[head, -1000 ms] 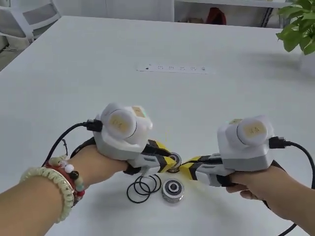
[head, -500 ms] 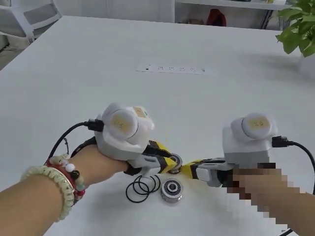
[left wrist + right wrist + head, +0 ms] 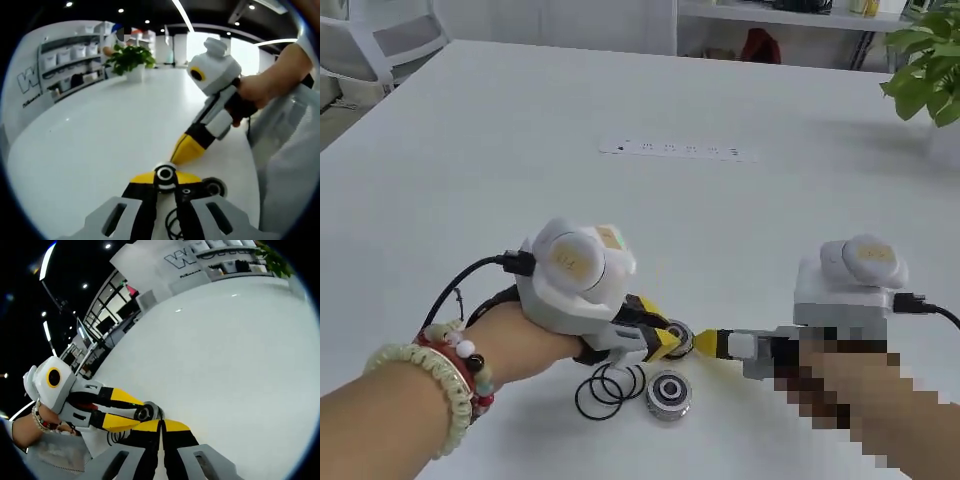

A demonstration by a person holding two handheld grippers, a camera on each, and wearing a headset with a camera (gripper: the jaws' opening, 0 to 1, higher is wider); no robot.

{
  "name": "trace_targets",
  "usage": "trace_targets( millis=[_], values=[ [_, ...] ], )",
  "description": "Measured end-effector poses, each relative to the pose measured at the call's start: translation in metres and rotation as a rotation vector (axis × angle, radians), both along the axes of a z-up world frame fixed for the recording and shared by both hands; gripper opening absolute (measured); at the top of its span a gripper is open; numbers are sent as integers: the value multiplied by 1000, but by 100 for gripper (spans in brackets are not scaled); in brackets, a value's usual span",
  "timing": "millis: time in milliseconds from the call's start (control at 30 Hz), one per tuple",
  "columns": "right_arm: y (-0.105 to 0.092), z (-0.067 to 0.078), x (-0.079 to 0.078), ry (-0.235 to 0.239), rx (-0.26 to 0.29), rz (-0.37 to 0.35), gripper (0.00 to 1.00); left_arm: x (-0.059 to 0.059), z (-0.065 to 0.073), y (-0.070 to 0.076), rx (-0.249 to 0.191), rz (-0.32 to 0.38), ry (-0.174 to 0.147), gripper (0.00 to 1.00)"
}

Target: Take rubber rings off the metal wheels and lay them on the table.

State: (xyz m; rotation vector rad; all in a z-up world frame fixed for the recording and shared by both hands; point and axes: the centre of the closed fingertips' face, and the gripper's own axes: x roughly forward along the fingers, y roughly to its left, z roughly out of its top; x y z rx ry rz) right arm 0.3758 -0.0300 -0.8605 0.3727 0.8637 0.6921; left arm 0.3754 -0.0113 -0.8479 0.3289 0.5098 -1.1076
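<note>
Left tongs (image 3: 664, 337) are closed on a metal wheel (image 3: 679, 338), held over the worktop (image 3: 520, 130). In the left gripper view the wheel sits face-on between the yellow tips. Right tongs (image 3: 706, 344) point at it from the opposite side, tips just beside the wheel. In the right gripper view their jaws are pressed together; cannot tell whether anything is pinched between them. Black rubber rings (image 3: 610, 384) lie overlapping on the worktop under the left tongs. Second wheel (image 3: 669, 391) rests flat just beside the rings, to their right. Power strip (image 3: 676, 151) lies well beyond, and a plant (image 3: 923, 68) is at the far right corner.
</note>
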Motion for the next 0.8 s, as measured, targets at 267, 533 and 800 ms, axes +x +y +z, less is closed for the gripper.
trace_targets(
  millis=[267,533,800],
  values=[
    [2,6,0,12,44,-19,0,0,0,0,-6,0,-13,14],
    [7,10,-3,28,66,-20,0,0,0,1,-15,3,-19,14],
    [7,11,-1,17,47,-14,0,0,0,1,9,-19,-58,14]
  ],
)
